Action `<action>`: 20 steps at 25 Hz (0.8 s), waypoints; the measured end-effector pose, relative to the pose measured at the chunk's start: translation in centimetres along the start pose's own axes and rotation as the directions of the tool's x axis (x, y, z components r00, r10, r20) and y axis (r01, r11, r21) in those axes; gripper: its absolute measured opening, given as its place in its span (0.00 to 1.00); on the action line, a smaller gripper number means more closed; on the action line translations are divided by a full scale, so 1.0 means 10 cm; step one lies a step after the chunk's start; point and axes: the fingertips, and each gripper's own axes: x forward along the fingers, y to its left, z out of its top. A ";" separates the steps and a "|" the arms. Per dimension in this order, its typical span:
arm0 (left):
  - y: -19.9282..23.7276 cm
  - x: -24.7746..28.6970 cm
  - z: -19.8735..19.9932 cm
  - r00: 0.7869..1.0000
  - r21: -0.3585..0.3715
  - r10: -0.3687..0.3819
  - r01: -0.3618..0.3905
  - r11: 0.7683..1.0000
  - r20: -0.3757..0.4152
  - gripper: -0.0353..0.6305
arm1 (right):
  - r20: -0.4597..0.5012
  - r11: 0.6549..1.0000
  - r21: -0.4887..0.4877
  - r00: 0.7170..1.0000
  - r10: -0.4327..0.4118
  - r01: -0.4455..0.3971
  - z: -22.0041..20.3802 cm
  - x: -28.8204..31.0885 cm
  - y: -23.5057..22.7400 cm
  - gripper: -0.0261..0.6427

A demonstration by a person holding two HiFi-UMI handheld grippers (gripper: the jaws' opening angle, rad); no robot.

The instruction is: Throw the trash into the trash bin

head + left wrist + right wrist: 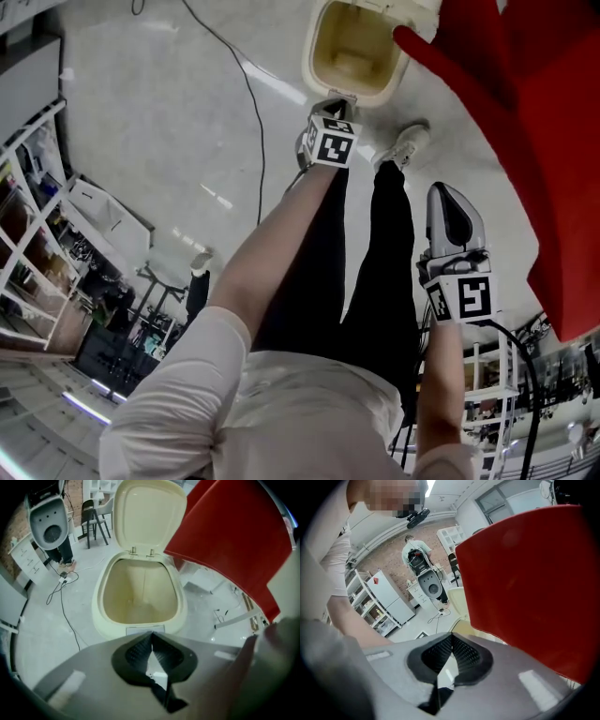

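The trash bin (98, 609) stands on the floor (169, 122) with its lid (147, 513) tipped up and open at the far side, so its mouth faces you. The inside looks pale and bare. No view shows any trash, in the bin or in either gripper, so I cannot tell you where it is.

Your left gripper (151, 637) is much the nearer one. It hangs just over the bin's near rim and points steeply down. The mouth lies straight ahead of its tips, with its long axis running away from you toward the hinge. The jaws are pressed together at the tips with nothing pinched between them.

Your left arm is stretched out in front of you. Your right gripper (451, 638) sits low and back beside your leg, well apart from the bin. It points more nearly level, its jaws closed on nothing, with a big red panel (553, 112) close on its right.

If a piece remains, it would probably go in from the left.
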 end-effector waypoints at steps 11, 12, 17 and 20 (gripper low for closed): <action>-0.25 -0.50 0.18 0.999 0.024 -0.042 0.041 0.999 0.029 0.06 | 0.018 0.999 -0.044 1.000 0.000 0.001 0.29 -0.26 0.15 0.04; -0.30 -0.58 0.20 0.998 0.027 -0.046 0.045 0.999 0.033 0.06 | 0.020 0.999 -0.051 1.000 0.000 0.001 0.33 -0.31 0.17 0.04; -0.55 -1.00 0.33 0.996 0.033 -0.067 0.065 0.997 0.062 0.06 | 0.031 0.998 -0.068 0.999 -0.011 0.013 0.52 -0.60 0.31 0.04; -0.56 -1.26 0.48 0.991 0.035 -0.084 0.080 0.996 0.104 0.06 | 0.032 0.998 -0.061 0.999 -0.026 0.028 0.63 -0.65 0.42 0.04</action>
